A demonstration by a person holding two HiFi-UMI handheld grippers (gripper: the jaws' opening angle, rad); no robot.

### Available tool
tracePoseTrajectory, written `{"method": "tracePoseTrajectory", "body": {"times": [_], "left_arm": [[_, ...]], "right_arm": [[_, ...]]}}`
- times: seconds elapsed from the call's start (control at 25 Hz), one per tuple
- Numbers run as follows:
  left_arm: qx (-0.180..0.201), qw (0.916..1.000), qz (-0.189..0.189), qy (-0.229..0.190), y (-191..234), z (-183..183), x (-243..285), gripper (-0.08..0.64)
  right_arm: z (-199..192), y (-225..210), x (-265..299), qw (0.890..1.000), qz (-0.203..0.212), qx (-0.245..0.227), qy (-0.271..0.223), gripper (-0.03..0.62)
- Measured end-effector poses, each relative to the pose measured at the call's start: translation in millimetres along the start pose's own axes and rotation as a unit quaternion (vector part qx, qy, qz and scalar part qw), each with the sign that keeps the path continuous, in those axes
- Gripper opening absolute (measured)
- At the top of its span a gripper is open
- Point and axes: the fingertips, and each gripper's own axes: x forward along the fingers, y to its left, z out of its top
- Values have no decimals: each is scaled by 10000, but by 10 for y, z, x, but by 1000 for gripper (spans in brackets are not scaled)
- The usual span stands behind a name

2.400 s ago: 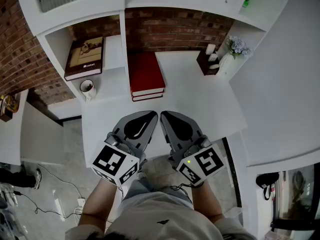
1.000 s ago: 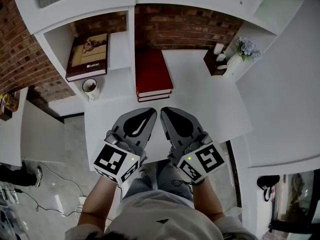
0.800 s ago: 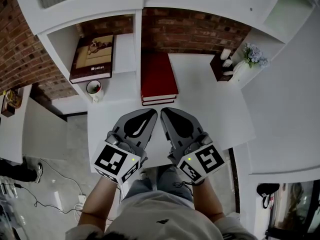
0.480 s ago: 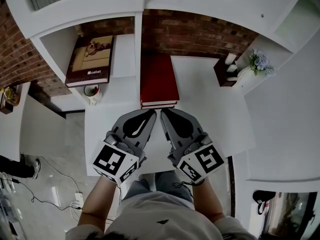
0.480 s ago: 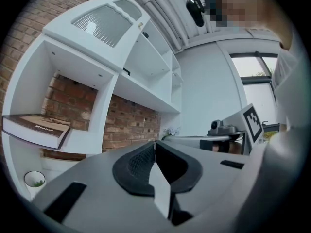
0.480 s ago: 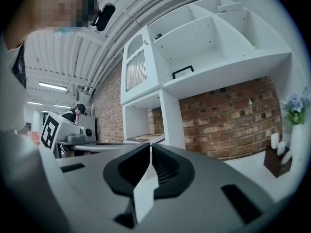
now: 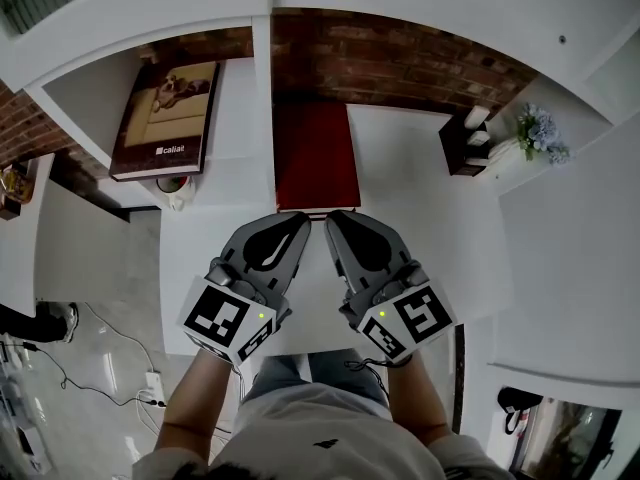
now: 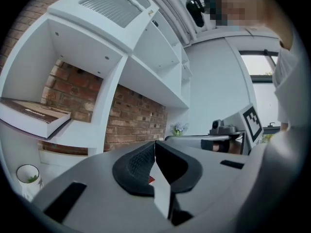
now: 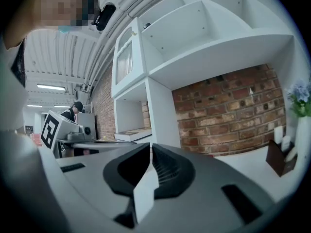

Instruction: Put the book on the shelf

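A stack of red books (image 7: 316, 158) lies flat on the white desk (image 7: 425, 223), against the brick back wall. My left gripper (image 7: 304, 220) and right gripper (image 7: 332, 218) are side by side just in front of the stack's near edge, both shut with nothing between the jaws. In the left gripper view the left gripper (image 8: 155, 145) shows closed jaws, with a sliver of red book (image 8: 151, 180) behind them. The right gripper (image 9: 149, 147) points at the brick wall. A tan picture book (image 7: 160, 116) lies in the shelf compartment on the left.
A small mug (image 7: 175, 183) stands below the left shelf (image 7: 245, 118). A dark holder (image 7: 468, 146) and a vase of flowers (image 7: 540, 133) stand at the desk's back right. More white shelves (image 9: 218, 47) rise above the desk.
Both grippers have drawn closer to the red books; their tips now reach the stack's near edge. Their jaws stayed shut.
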Motion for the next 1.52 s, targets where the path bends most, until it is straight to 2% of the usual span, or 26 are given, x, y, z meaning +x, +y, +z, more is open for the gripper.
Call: {"method": "tracePoseTrajectory", "body": {"times": [0.48,0.88,1.24,1.52], "left_arm": [[-199,9993,149,271,172,-282,203,15],[-161,9987,262,415,219,-531,252,15],[-5,9965,665,515,417,-820,214,15],[-102,9944,820,663,519,-1070,210,17]], "right_arm": [[-296,-299,87,9995,-25,216,246,14],[-565,-398,118,9983,46,351,454,14],[-793,-501,133,9973,88,403,614,31],[-1003,-583,119,9959,78,508,742,55]]}}
